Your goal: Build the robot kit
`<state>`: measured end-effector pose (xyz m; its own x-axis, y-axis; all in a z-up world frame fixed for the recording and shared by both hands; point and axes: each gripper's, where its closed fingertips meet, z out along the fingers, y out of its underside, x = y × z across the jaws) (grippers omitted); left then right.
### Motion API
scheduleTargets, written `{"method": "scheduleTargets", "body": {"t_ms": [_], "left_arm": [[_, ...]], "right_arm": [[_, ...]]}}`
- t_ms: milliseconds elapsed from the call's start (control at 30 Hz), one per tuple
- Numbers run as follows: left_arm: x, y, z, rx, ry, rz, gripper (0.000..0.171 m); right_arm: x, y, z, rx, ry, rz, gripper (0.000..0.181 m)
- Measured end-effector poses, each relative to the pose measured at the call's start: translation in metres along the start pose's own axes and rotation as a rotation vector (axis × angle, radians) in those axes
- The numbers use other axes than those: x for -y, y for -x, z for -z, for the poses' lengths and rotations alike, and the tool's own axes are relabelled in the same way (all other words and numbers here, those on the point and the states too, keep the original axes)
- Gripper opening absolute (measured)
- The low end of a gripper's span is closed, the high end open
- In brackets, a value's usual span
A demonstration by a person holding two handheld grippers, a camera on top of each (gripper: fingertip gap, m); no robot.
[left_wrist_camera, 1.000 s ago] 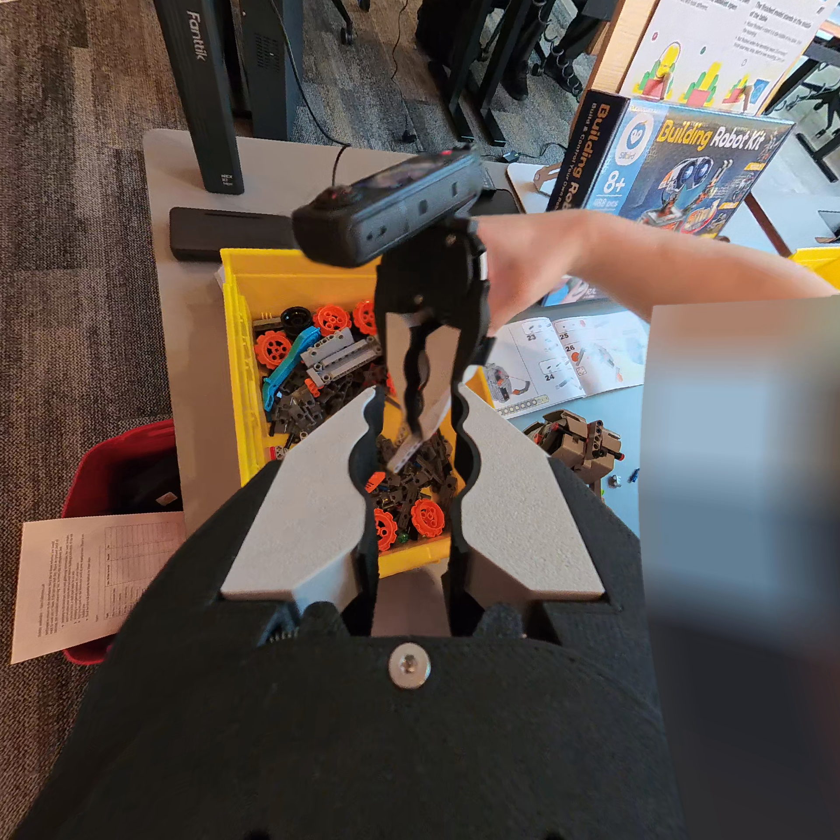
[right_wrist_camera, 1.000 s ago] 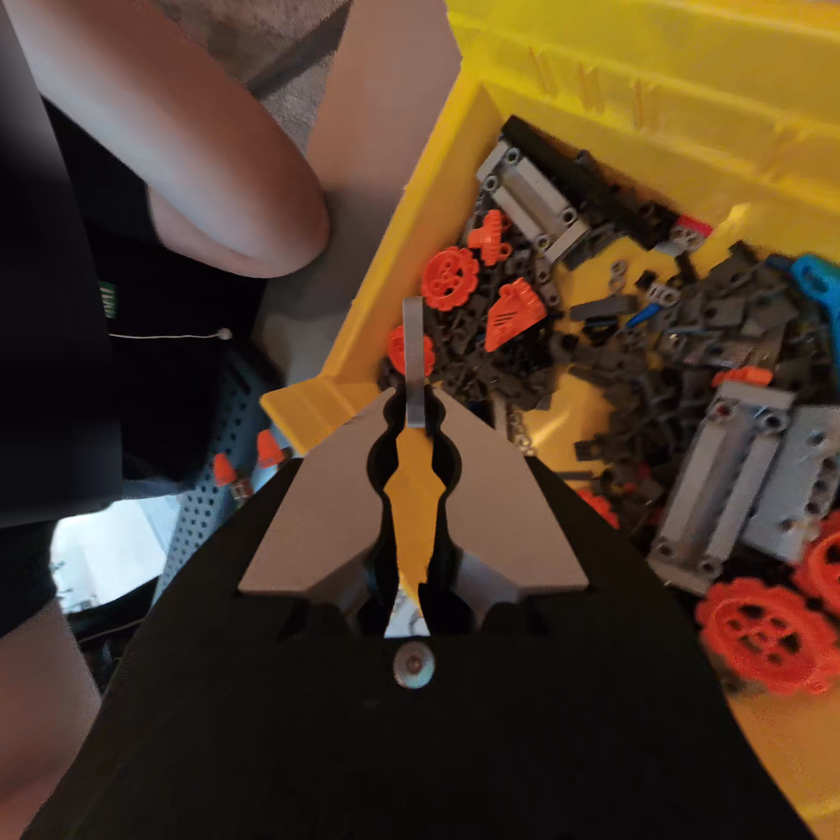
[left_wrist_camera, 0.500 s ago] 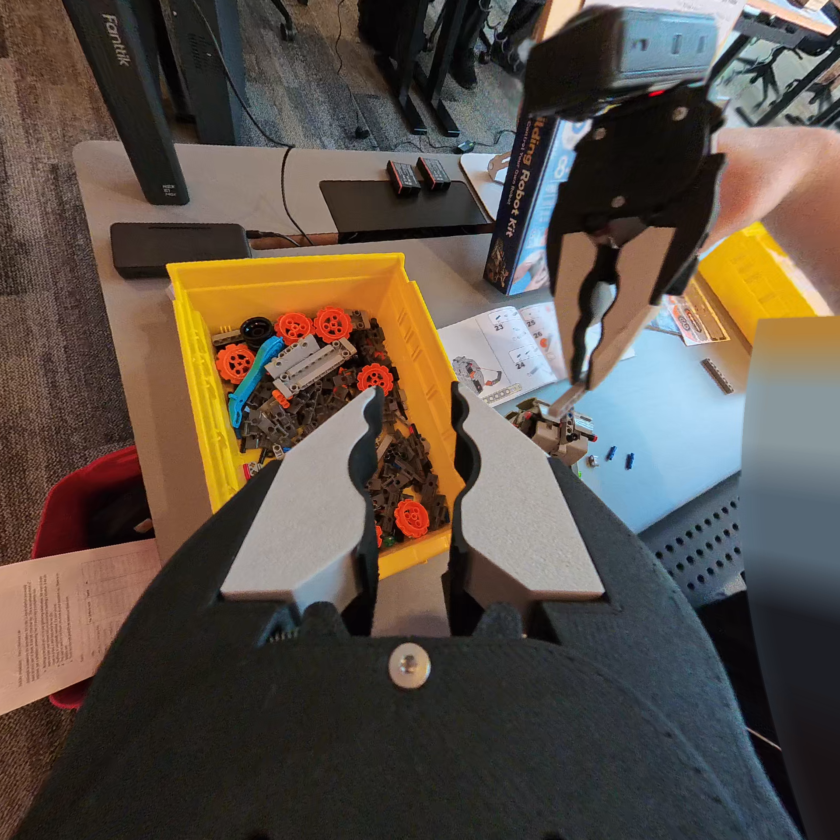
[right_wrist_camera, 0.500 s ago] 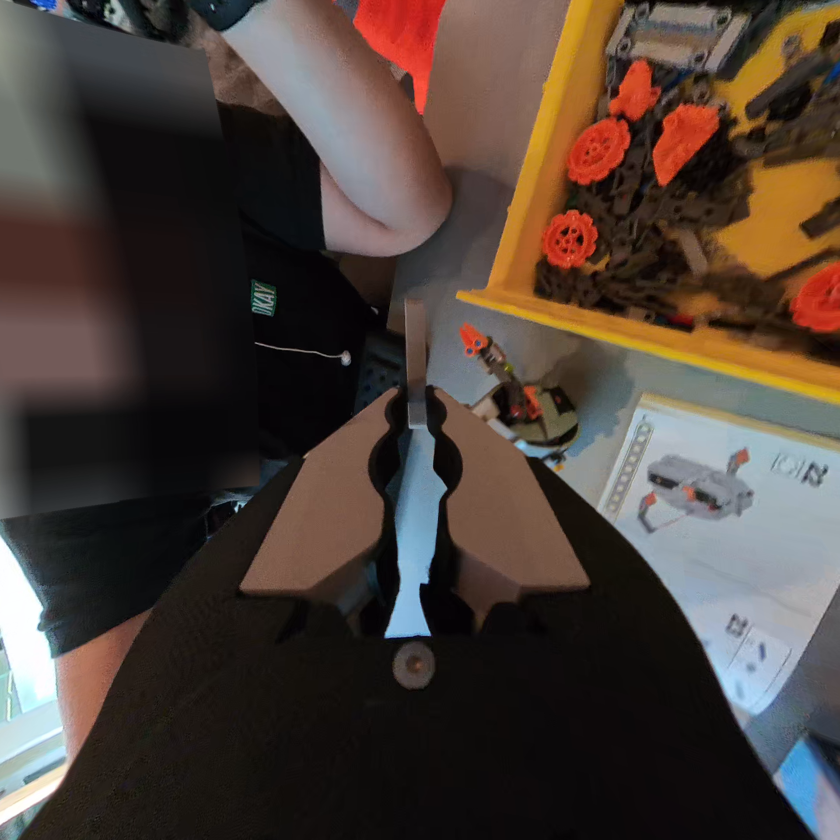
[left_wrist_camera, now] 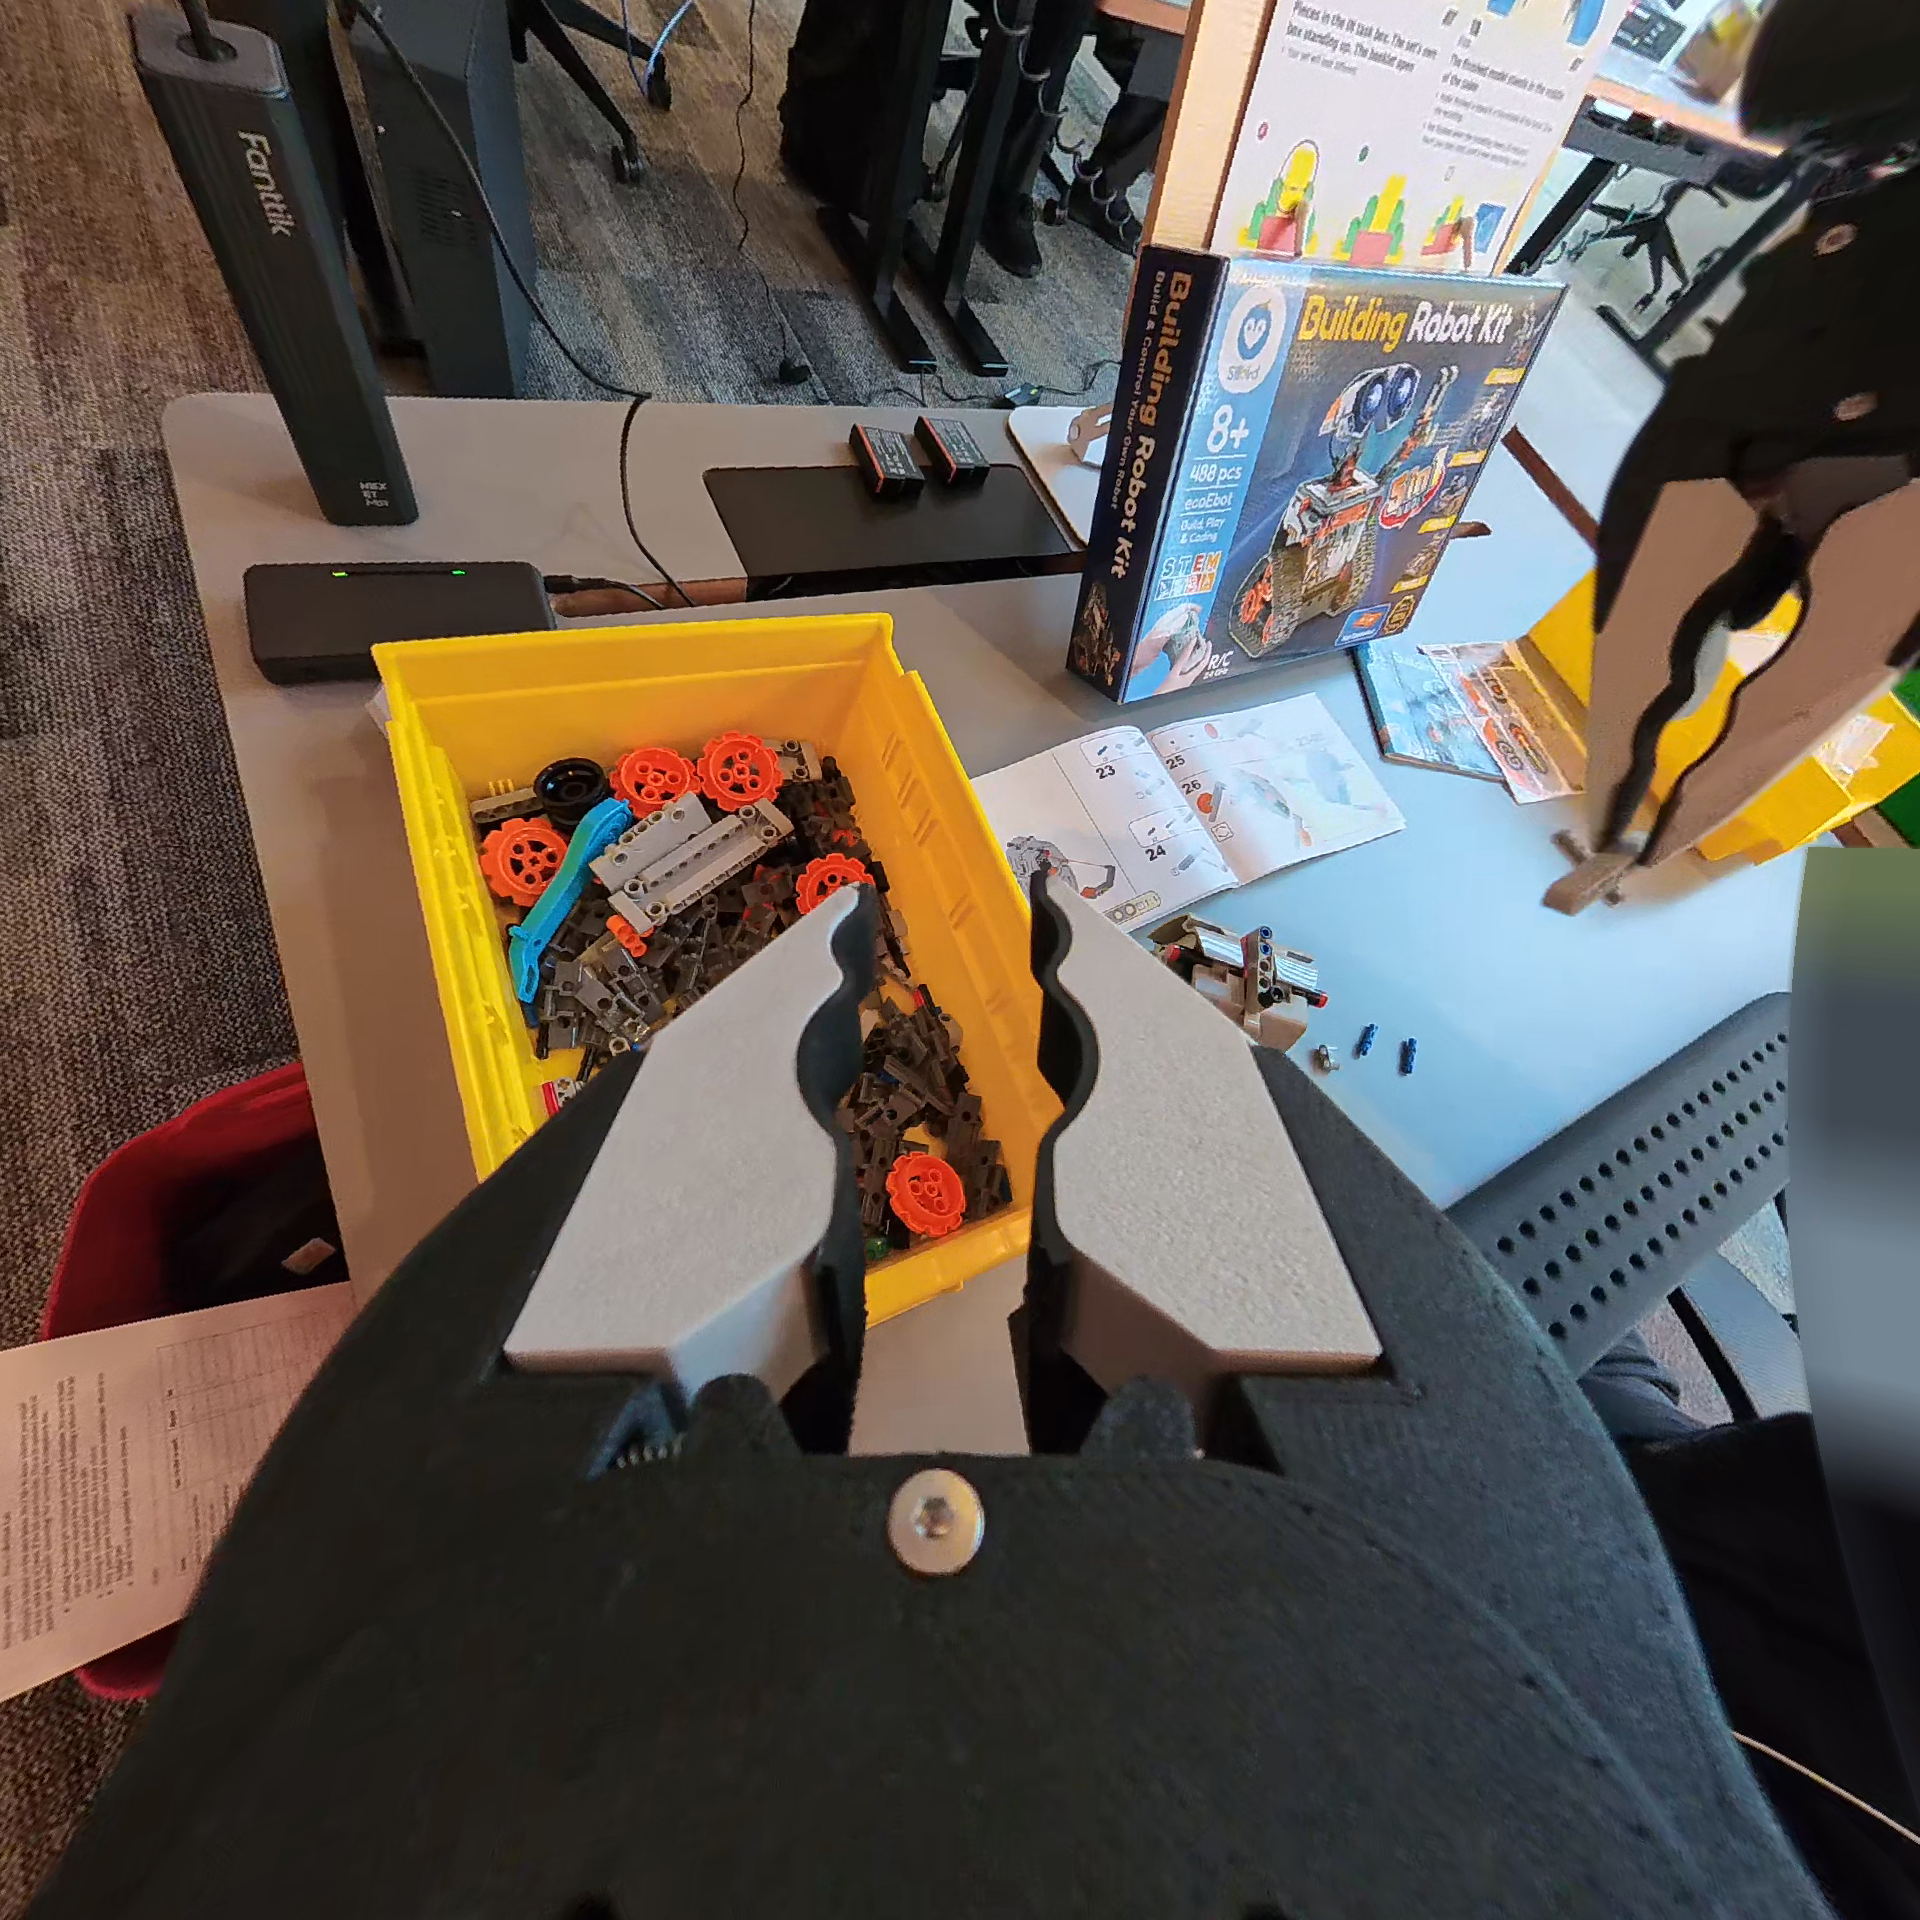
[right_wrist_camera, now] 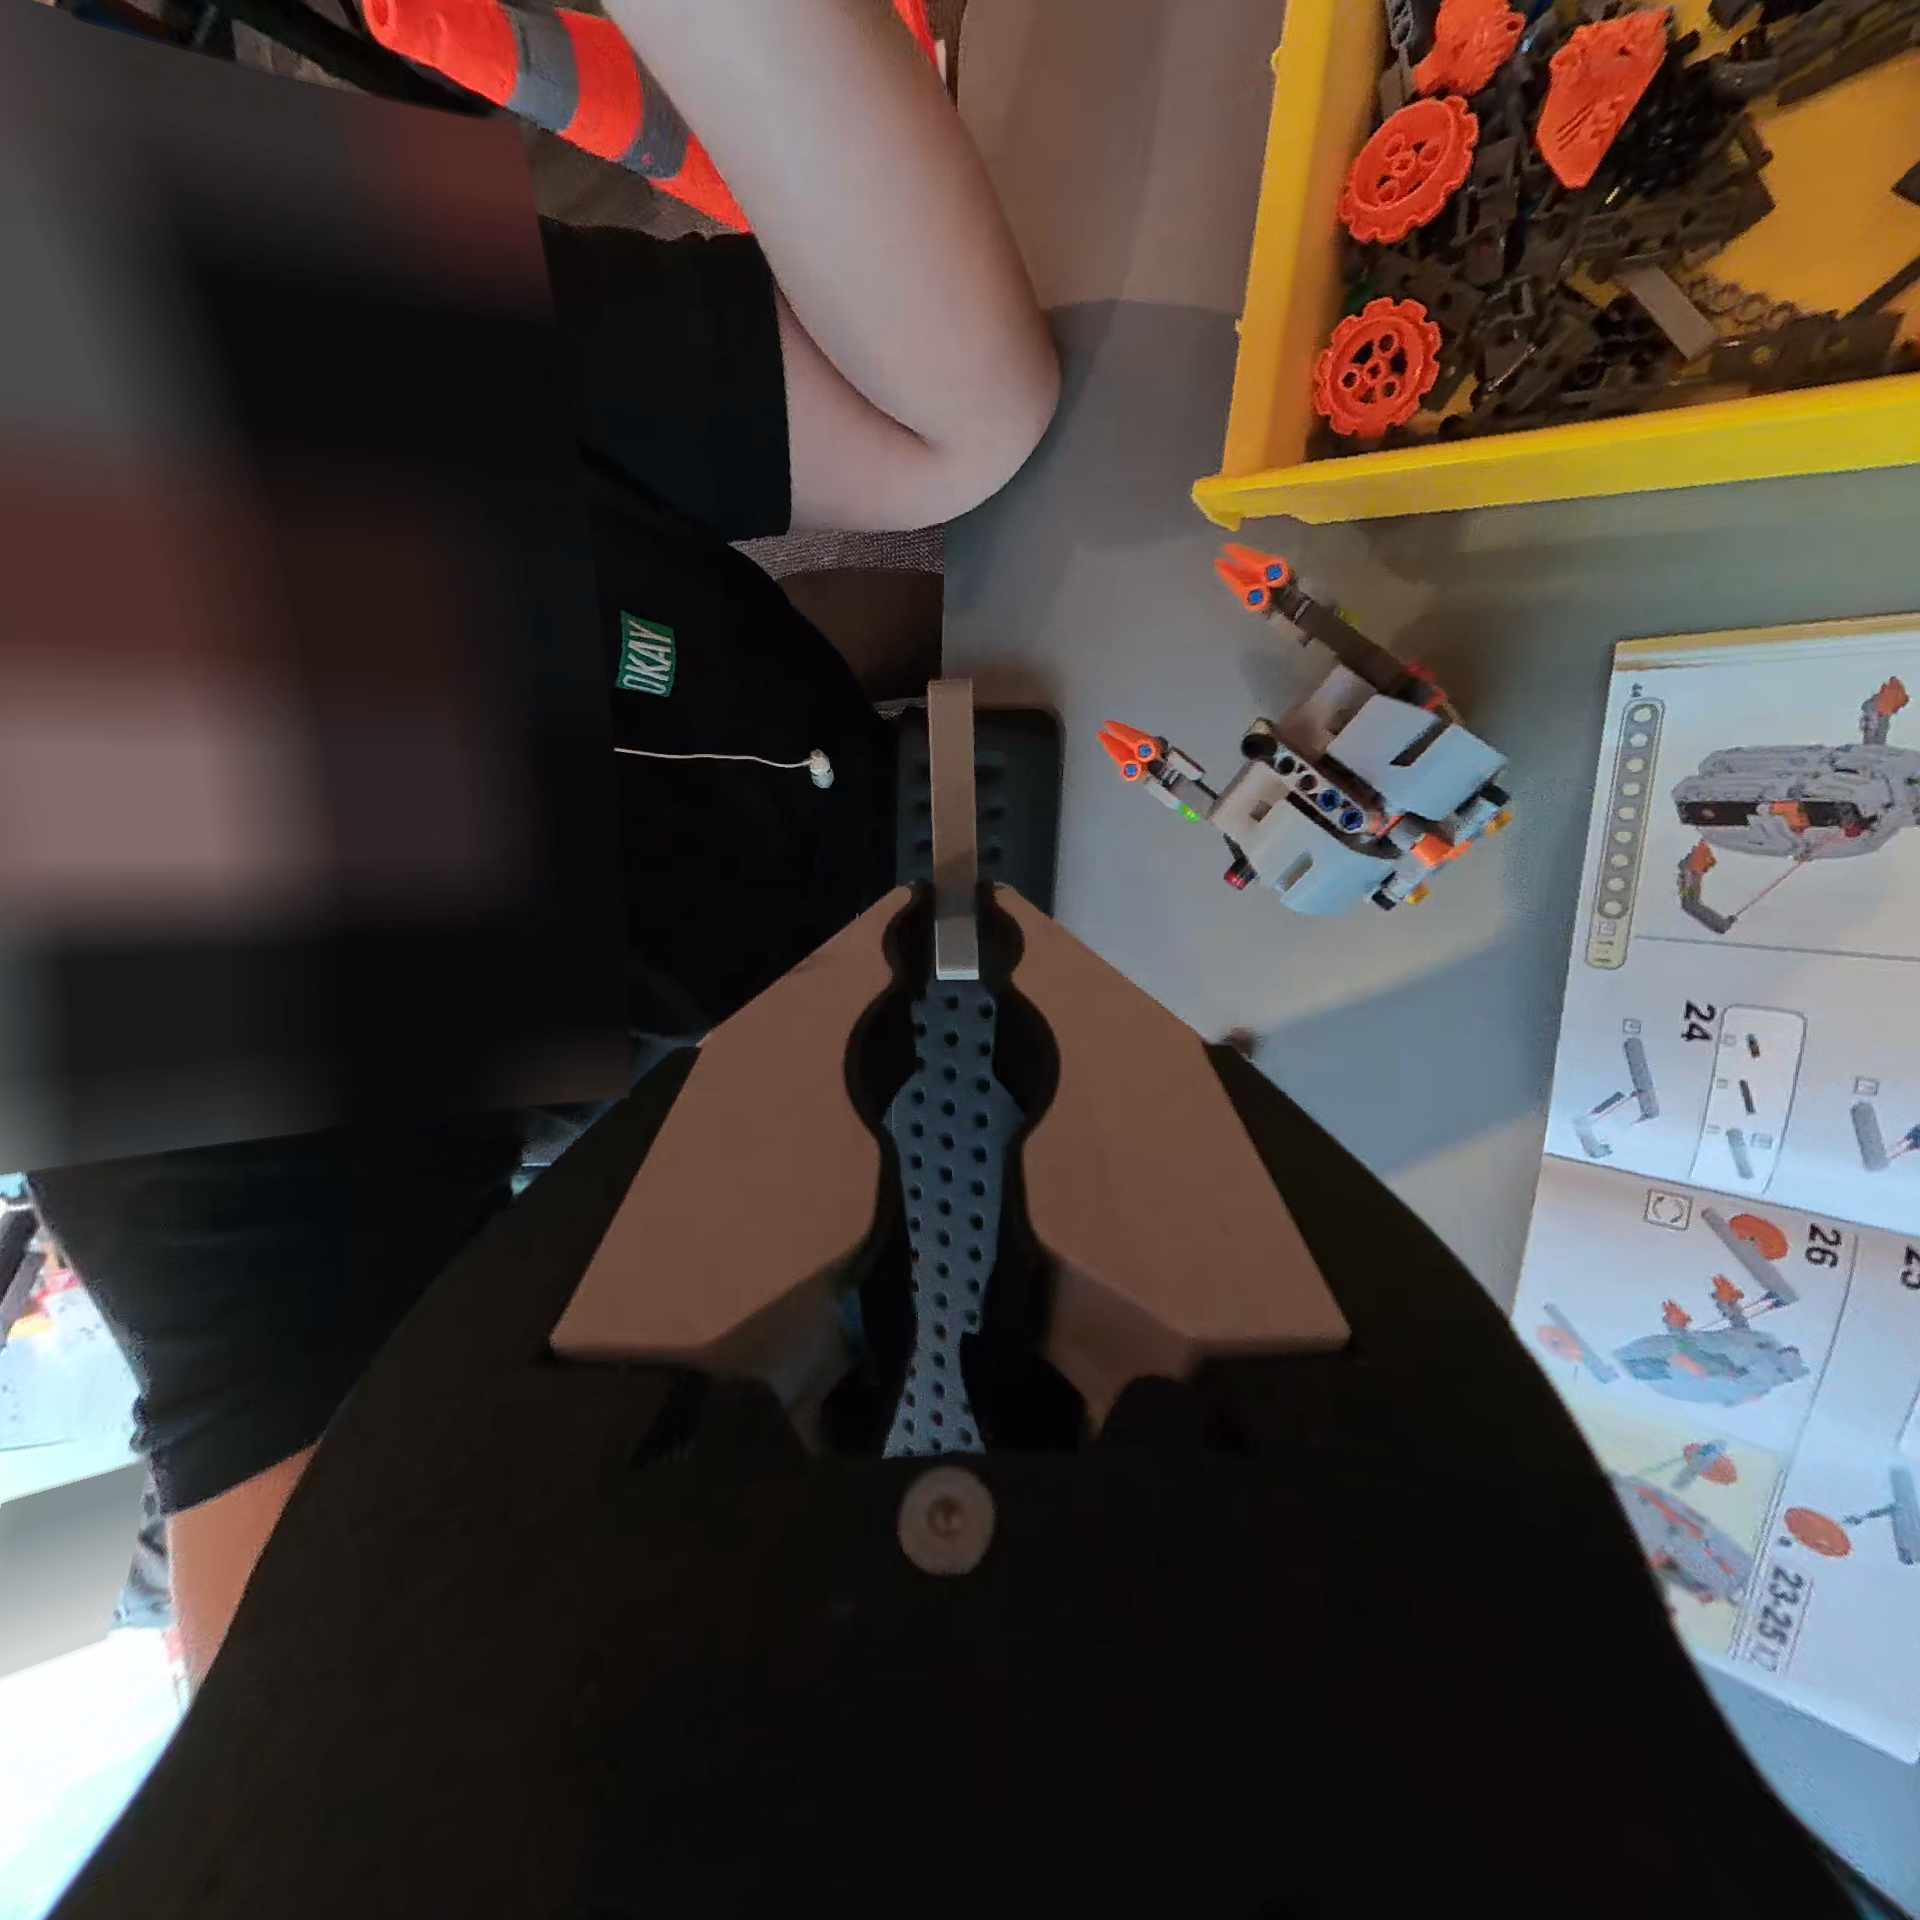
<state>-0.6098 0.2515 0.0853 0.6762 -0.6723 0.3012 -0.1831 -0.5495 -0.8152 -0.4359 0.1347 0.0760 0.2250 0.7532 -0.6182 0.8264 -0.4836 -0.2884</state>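
Observation:
My right gripper (right_wrist_camera: 954, 896) is shut on a long grey beam (right_wrist_camera: 951, 821) that sticks out past its tips; it hangs over the table's near edge, left of a small grey and orange model (right_wrist_camera: 1340, 810). In the left wrist view the right gripper (left_wrist_camera: 1631, 847) hangs at the right with the beam (left_wrist_camera: 1584, 878) at its tips. My left gripper (left_wrist_camera: 948, 909) is open and empty above the near corner of a yellow bin (left_wrist_camera: 644, 665) full of dark, grey and orange parts. The model (left_wrist_camera: 1242, 971) lies right of the bin.
An open instruction booklet (left_wrist_camera: 1195, 800) lies beyond the model, also in the right wrist view (right_wrist_camera: 1766, 1039). A kit box (left_wrist_camera: 1309, 468) stands behind it. A black device (left_wrist_camera: 384, 613) and a dark tower (left_wrist_camera: 270, 270) stand at the back left. A perforated chair (left_wrist_camera: 1621, 1174) and a red bin (left_wrist_camera: 156, 1226) flank the table. Spacing between my two grippers at the tips: around 20 cm. About 40 cm separates my left fingertips from the black device (left_wrist_camera: 384, 613).
My right gripper lifted the grey beam out of the yellow bin and carried it right, over the table near the model. My left gripper stayed open, the view drawing back a little.

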Motion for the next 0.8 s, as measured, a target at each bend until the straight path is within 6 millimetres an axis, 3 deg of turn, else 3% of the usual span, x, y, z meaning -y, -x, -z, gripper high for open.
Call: {"method": "scheduleTargets", "body": {"t_ms": [333, 633, 800], "left_arm": [[0.0, 0.0, 0.001, -0.007, -0.002, 0.005, 0.027], [0.004, -0.004, -0.002, 0.01, -0.012, 0.004, 0.027], [0.019, -0.035, -0.016, 0.004, -0.041, -0.114, 0.023]], "right_arm": [[-0.019, 0.027, 0.019, -0.039, -0.07, -0.07, 0.006], [-0.051, 0.027, 0.041, -0.049, -0.156, -0.141, 0.006], [-0.082, 0.027, 0.058, -0.081, -0.219, -0.168, 0.006]]}}
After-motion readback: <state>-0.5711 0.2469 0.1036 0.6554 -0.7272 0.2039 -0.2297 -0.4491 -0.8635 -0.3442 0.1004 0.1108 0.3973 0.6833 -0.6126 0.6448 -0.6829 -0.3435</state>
